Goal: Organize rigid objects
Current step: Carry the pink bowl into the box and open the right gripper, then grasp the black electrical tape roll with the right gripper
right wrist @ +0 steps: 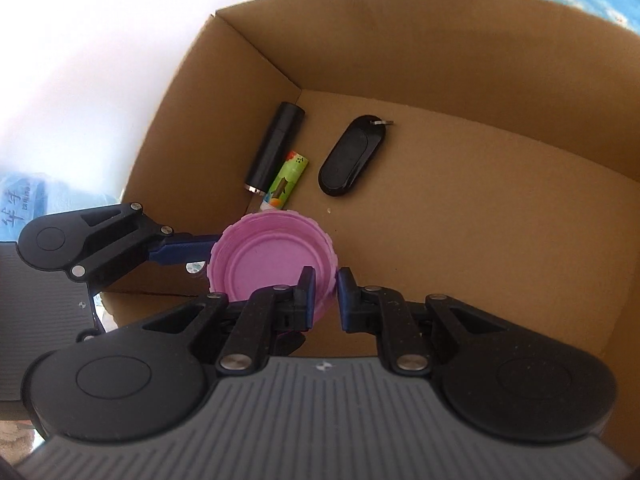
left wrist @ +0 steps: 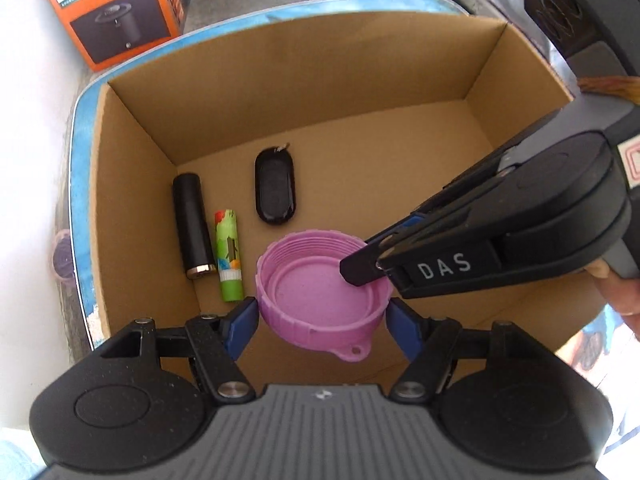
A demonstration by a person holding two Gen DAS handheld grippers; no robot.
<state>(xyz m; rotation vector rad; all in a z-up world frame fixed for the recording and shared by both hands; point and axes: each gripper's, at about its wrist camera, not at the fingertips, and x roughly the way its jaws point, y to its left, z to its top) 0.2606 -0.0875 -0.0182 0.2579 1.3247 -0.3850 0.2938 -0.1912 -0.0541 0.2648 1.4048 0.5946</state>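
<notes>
A pink screw lid (left wrist: 316,292) (right wrist: 264,256), hollow side up, hangs low inside an open cardboard box (left wrist: 320,80) (right wrist: 440,60). My left gripper (left wrist: 322,316) spans its full width, a blue pad pressed on each side. My right gripper (right wrist: 326,292) (left wrist: 360,272) comes in from the right and is shut on the lid's rim wall, one finger inside and one outside. On the box floor near the left wall lie a black cylinder (left wrist: 192,224) (right wrist: 276,146), a green patterned tube (left wrist: 229,256) (right wrist: 288,180) and a black key fob (left wrist: 275,192) (right wrist: 350,156).
The box stands on a blue-edged table (left wrist: 80,160). An orange product carton (left wrist: 116,12) sits beyond the box's far left corner. A person's hand (left wrist: 616,292) holds the right gripper's handle. The right half of the box floor is bare cardboard.
</notes>
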